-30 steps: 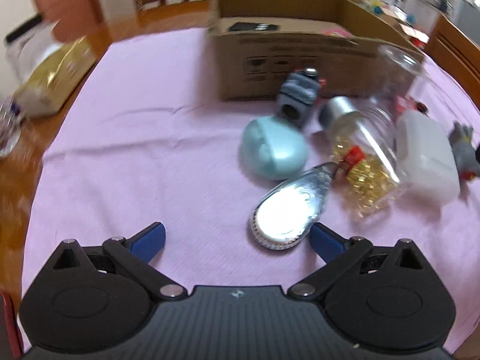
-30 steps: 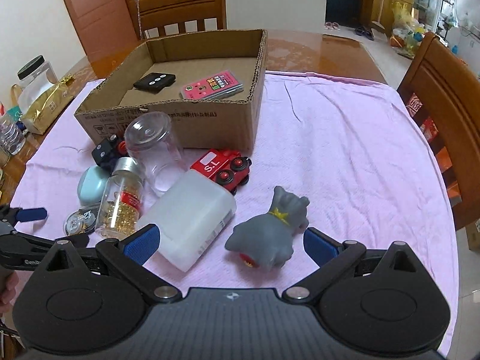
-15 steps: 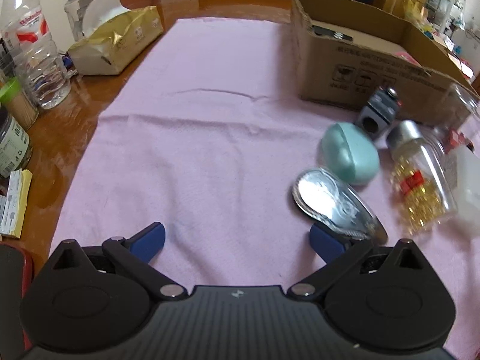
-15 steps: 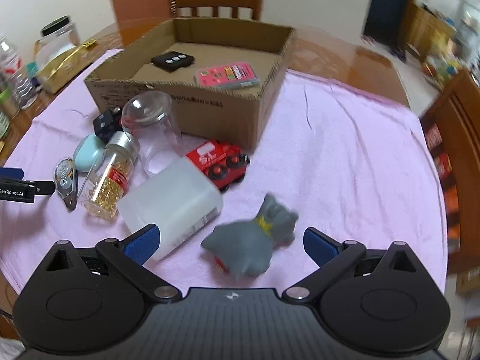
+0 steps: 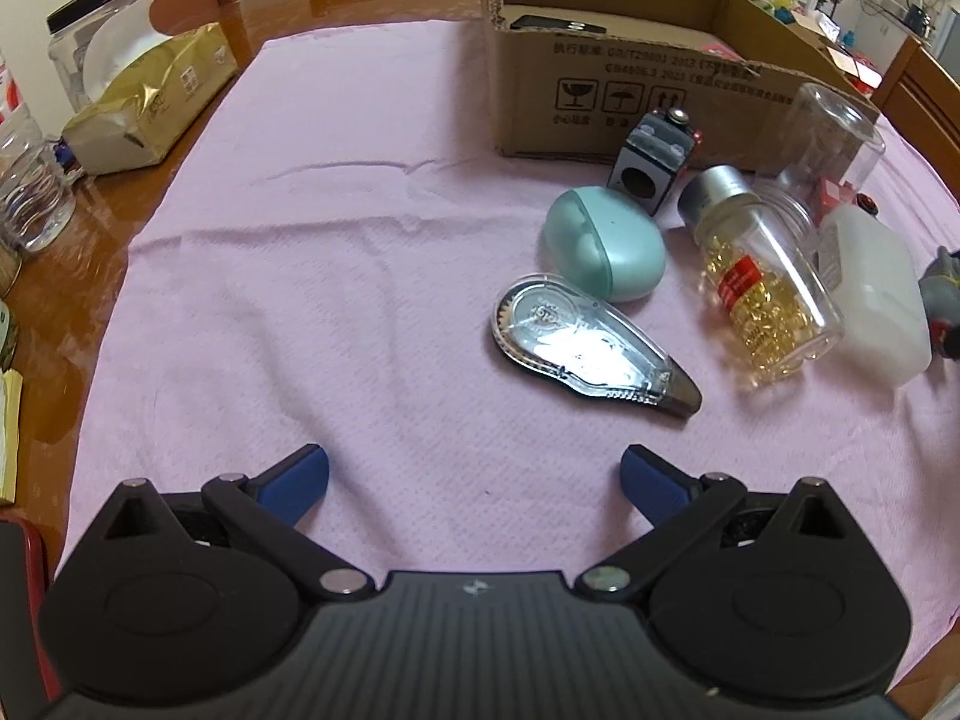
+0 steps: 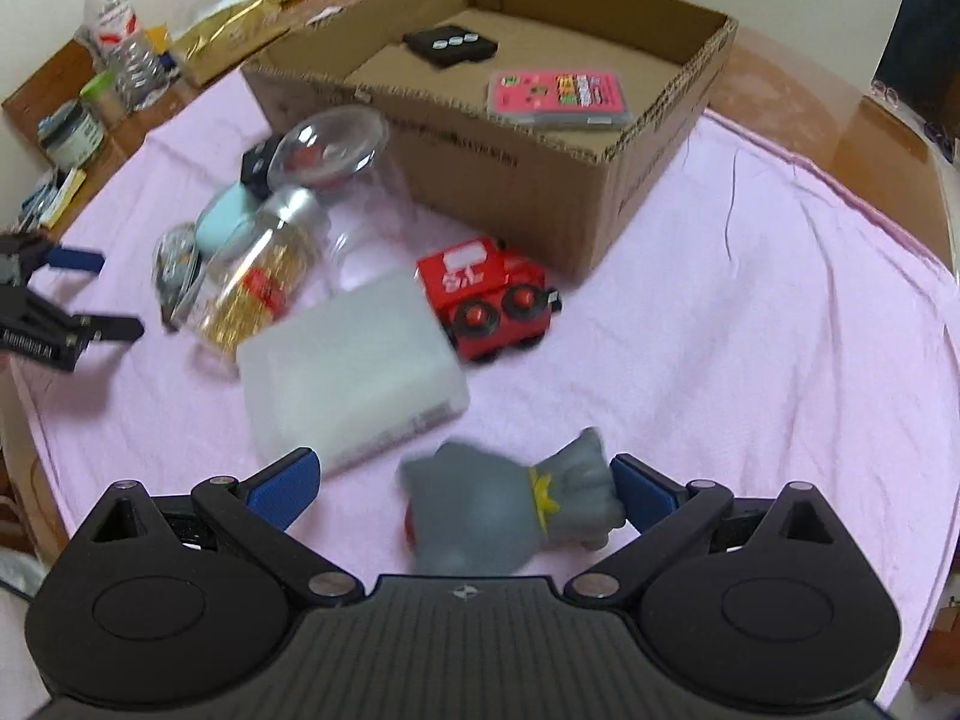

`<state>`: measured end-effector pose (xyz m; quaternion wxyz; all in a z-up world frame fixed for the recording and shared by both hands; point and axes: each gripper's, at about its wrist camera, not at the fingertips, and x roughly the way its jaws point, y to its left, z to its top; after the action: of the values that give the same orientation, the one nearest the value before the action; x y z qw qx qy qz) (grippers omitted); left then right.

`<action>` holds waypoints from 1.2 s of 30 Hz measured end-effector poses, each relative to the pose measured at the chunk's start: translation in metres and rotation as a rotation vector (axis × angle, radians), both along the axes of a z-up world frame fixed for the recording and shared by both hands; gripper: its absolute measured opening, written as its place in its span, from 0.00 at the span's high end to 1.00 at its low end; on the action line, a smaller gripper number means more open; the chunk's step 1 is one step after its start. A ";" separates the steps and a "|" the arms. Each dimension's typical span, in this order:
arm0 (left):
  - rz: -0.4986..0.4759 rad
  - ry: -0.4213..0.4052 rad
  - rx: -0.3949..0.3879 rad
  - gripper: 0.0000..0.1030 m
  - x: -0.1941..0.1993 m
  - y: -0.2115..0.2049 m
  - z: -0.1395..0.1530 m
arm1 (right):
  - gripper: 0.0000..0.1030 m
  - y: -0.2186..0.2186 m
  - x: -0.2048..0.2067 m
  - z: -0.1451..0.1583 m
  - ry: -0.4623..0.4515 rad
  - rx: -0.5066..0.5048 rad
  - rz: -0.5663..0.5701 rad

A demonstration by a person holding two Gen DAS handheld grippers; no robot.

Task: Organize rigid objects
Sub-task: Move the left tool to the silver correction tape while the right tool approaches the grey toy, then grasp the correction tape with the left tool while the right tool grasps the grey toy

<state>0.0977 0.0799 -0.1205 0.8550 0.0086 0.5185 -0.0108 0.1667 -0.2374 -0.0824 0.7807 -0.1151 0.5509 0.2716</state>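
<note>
A cardboard box on the pink cloth holds a black remote and a pink card case. In front lie a correction tape, a teal case, a jar of gold capsules, a clear upturned jar, a white tub, a red toy train and a grey toy. My left gripper is open, just short of the tape. My right gripper is open, with the grey toy between its fingers.
A gold tissue pack, a water bottle and jars stand on the bare wood at the left. A small grey-black toy sits by the box wall. Wooden chairs stand around the table.
The right gripper has moved forward and down, so the grey toy now lies between its fingers. The left gripper has swung and drawn back slightly from the correction tape.
</note>
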 end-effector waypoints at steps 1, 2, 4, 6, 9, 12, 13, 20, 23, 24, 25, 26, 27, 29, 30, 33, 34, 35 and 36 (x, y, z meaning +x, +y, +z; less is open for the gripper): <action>-0.005 0.002 0.000 0.00 0.001 0.001 0.000 | 0.00 0.000 -0.003 0.000 0.013 -0.006 0.002; -0.010 0.003 0.000 0.00 0.002 0.001 -0.001 | 0.00 0.000 -0.008 0.000 0.021 -0.014 0.009; -0.023 -0.001 0.000 0.00 0.004 0.001 -0.001 | 0.00 -0.001 -0.016 0.001 0.014 -0.036 0.003; -0.035 -0.010 -0.001 0.00 0.005 0.002 -0.002 | 0.00 -0.004 -0.020 -0.002 0.003 -0.041 -0.056; -0.048 -0.011 0.000 0.00 0.006 0.002 -0.003 | 0.00 -0.007 -0.021 -0.015 0.007 -0.054 -0.162; -0.063 -0.017 -0.001 0.00 0.007 0.002 -0.003 | 0.00 -0.004 -0.028 -0.027 -0.030 -0.104 -0.235; -0.066 -0.018 -0.001 0.00 0.008 0.002 -0.003 | 0.00 -0.002 -0.030 -0.031 -0.040 -0.127 -0.255; -0.176 -0.038 0.000 0.00 0.012 -0.010 -0.004 | 0.00 0.000 -0.040 -0.033 -0.095 -0.109 -0.321; -0.262 -0.046 0.003 0.01 0.015 -0.020 -0.003 | 0.00 -0.001 -0.041 -0.032 -0.102 -0.106 -0.329; -0.286 -0.048 -0.005 0.00 0.017 -0.022 -0.004 | 0.00 -0.001 -0.041 -0.031 -0.104 -0.105 -0.329; -0.297 -0.054 -0.005 0.00 0.018 -0.024 -0.004 | 0.00 -0.001 -0.043 -0.031 -0.107 -0.103 -0.329; -0.313 -0.059 -0.007 0.00 0.020 -0.026 -0.004 | 0.00 -0.001 -0.045 -0.031 -0.110 -0.102 -0.329; -0.333 -0.064 -0.007 0.00 0.022 -0.028 -0.004 | 0.00 -0.001 -0.046 -0.031 -0.112 -0.102 -0.330; -0.363 -0.073 -0.010 0.00 0.027 -0.028 -0.004 | 0.00 -0.002 -0.045 -0.031 -0.111 -0.102 -0.330; -0.380 -0.078 -0.010 0.00 0.029 -0.029 -0.004 | 0.00 -0.002 -0.045 -0.031 -0.111 -0.102 -0.330; -0.425 -0.096 -0.016 0.00 0.036 -0.029 -0.005 | 0.00 0.000 -0.044 -0.031 -0.108 -0.103 -0.330; -0.436 -0.096 -0.016 0.00 0.040 -0.029 -0.005 | 0.00 0.000 -0.044 -0.031 -0.108 -0.103 -0.330; -0.450 -0.094 -0.015 0.00 0.041 -0.030 -0.004 | 0.00 0.000 -0.044 -0.031 -0.108 -0.103 -0.330; -0.464 -0.095 -0.013 0.00 0.042 -0.030 -0.004 | 0.00 0.000 -0.044 -0.031 -0.108 -0.103 -0.330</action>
<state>0.1393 0.0501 -0.1249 0.8531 0.1224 0.4617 -0.2099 0.1230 -0.2377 -0.1138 0.8362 -0.0774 0.5327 0.1044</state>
